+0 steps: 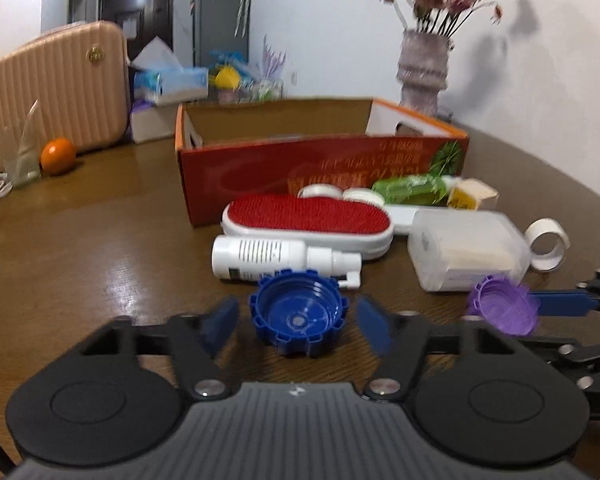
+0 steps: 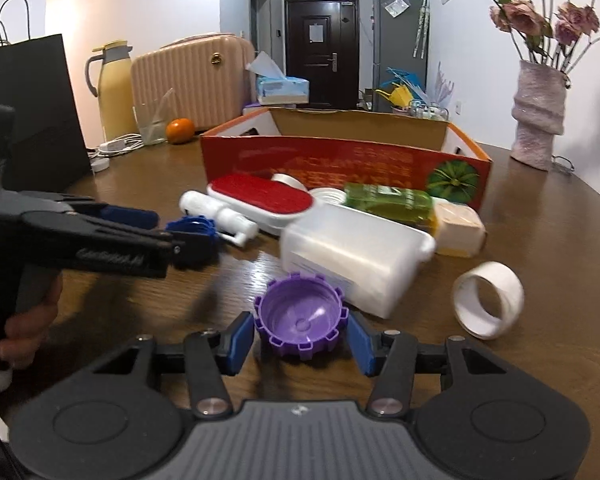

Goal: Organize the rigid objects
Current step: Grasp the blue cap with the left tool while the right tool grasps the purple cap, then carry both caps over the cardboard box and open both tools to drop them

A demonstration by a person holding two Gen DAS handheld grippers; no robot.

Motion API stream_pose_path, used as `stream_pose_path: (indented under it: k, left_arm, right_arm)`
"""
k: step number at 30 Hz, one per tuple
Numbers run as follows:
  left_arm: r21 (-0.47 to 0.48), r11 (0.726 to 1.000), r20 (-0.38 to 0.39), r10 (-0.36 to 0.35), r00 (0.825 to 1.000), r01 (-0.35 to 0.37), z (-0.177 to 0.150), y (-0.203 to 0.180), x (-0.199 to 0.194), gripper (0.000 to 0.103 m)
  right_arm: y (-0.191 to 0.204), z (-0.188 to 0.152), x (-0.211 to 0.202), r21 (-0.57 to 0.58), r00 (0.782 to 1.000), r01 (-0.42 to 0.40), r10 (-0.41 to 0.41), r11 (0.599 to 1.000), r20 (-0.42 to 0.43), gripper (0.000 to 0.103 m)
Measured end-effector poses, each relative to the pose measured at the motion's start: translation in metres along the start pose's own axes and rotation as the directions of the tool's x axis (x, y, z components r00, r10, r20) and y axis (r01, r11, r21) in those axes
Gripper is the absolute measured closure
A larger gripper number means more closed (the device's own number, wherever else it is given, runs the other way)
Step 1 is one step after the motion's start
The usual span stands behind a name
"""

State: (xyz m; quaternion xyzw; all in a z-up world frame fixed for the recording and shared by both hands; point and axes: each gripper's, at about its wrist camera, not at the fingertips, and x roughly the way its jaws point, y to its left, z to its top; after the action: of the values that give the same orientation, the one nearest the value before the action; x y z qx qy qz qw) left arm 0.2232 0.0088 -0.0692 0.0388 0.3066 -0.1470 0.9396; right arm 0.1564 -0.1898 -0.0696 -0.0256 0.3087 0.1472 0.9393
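A blue ridged cap [image 1: 298, 312] lies open side up on the brown table between the fingers of my left gripper [image 1: 298, 326], which is open with gaps on both sides. A purple ridged cap [image 2: 301, 322] sits between the fingers of my right gripper [image 2: 300, 342]; the pads are close to its sides, and contact is unclear. The purple cap [image 1: 502, 308] also shows in the left wrist view. Behind lie a red lint brush [image 1: 306, 218], a white spray bottle [image 1: 276, 258], a clear plastic box [image 2: 352, 254] and a green bottle [image 2: 390, 200]. An open red cardboard box [image 1: 320, 168] stands behind them.
A white tape roll [image 2: 488, 300] lies to the right of the purple cap. A flower vase [image 2: 538, 114] stands at the back right. An orange [image 1: 58, 156], a glass, a pink case [image 1: 56, 88] and tissue boxes sit at the back left. A black bag [image 2: 28, 116] stands at the left.
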Motion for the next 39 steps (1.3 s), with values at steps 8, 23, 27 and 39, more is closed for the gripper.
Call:
stream_pose_path:
  k: [8,23,27,39]
  left_arm:
    - [0.026,0.996,0.054,0.083,0.995,-0.085,-0.011,-0.018,-0.024,0.047]
    - [0.044,0.993,0.237,0.096,0.967,-0.109,-0.042,-0.057,-0.14,0.047]
    - [0.043,0.992,0.299,0.1,0.949,-0.118,-0.048,-0.062,-0.168,0.047]
    - [0.061,0.984,0.444,0.124,0.887,-0.168,-0.038,-0.066,-0.19,0.047]
  right_arm:
    - [-0.006,-0.006,0.002,0.01,0.999,-0.018,0.017,1.0,0.034,0.057]
    - [0.025,-0.019,-0.075,-0.009,0.985,0.003,-0.001,1.0,0.171,0.057]
    - [0.034,-0.021,-0.101,-0.032,0.973,0.033,-0.025,0.999,0.23,0.057]
    - [0.029,-0.008,-0.122,-0.044,0.939,0.126,-0.105,0.991,0.326,0.057]
